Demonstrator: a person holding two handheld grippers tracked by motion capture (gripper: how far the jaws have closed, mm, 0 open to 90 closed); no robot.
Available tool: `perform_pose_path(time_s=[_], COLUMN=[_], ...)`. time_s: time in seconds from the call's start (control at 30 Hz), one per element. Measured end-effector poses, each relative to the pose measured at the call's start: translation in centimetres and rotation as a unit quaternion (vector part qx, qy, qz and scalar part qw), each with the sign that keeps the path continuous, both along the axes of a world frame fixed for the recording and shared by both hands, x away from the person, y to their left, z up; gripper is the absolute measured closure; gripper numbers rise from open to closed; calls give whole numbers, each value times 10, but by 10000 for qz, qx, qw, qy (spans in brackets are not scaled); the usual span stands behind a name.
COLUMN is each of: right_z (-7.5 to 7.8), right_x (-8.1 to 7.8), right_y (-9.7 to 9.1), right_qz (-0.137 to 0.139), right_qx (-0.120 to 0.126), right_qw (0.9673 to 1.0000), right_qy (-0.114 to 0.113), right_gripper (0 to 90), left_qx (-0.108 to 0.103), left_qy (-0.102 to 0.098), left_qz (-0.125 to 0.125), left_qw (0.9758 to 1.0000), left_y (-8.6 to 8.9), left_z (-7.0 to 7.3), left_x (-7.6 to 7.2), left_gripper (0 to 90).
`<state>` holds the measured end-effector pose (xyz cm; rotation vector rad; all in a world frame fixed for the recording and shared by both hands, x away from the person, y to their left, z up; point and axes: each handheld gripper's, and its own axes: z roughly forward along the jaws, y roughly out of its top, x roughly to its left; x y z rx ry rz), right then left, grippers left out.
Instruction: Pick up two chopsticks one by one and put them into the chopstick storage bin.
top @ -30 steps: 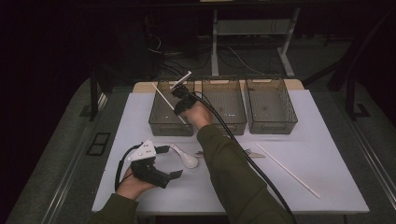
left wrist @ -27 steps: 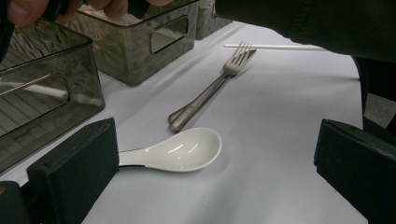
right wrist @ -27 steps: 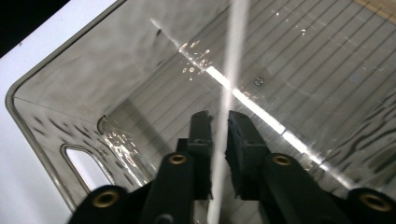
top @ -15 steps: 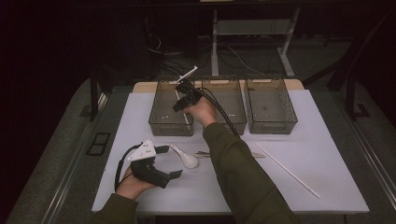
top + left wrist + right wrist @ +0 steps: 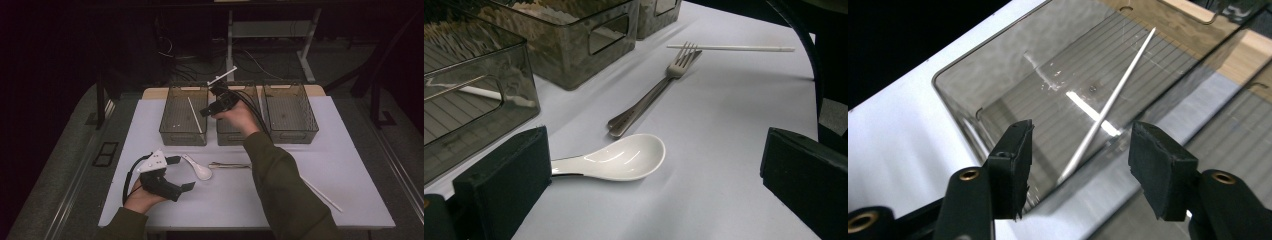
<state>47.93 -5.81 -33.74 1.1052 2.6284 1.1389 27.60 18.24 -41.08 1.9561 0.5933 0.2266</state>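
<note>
My right gripper (image 5: 207,110) hangs over the wall between the left bin (image 5: 172,127) and the middle bin (image 5: 235,137). Its jaws have just been opening and hold nothing. In the right gripper view the gripper (image 5: 1078,165) looks down on a white stick (image 5: 1113,100) lying slantwise on the left bin's floor (image 5: 1013,85); the high view shows the same stick (image 5: 195,115). My left gripper (image 5: 181,173) rests open near the table's front left. A white spoon (image 5: 624,157) lies on the table between its jaws, untouched, its handle passing behind the left jaw.
A metal fork (image 5: 230,165) lies right of the spoon (image 5: 199,170), and the left gripper view shows the fork (image 5: 649,97) too. Another white stick (image 5: 320,194) lies at the table's right front. A third bin (image 5: 315,122) stands at the back right.
The right gripper let go of the white stick, which now lies in the left bin. Its jaws opened and the hand moved right and up. The left gripper stayed put.
</note>
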Motion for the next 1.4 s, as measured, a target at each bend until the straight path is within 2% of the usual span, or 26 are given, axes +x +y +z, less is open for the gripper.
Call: perform_pose_path(time_s=[0.1, 0.3, 0.7, 1.17, 1.27, 1.33, 1.4], right_z=[5, 12, 17, 3, -1, -3, -8], right_x=[-6, -17, -42, -70, -80, -83, -91], right_y=[-13, -37, -79, -129, -146, -151, -163], right_qz=[108, 131, 189, 141, 76, 68, 27], right_qx=[45, 63, 134, 233, 237, 224, 126], right_qw=[9999, 9996, 9985, 9983, 9982, 9983, 9986], right_qy=[-94, -241, -495, -516, -537, -540, -515], right_gripper=[402, 384, 379, 374, 374, 374, 374], left_qx=[19, 57, 59, 92, 98, 106, 123], left_qy=[-22, 4, 11, 32, 23, 27, 36], left_qz=[7, 6, 56, 76, 72, 73, 71], left_qw=[10000, 10000, 10000, 9999, 9999, 9999, 9999], left_y=[0, -1, -2, -3, -3, -3, -3], left_z=[0, -1, -2, -3, -3, -3, -3], left_x=[1, 1, 0, 0, 0, 0, 0], left_gripper=[0, 0, 0, 0, 0, 0, 0])
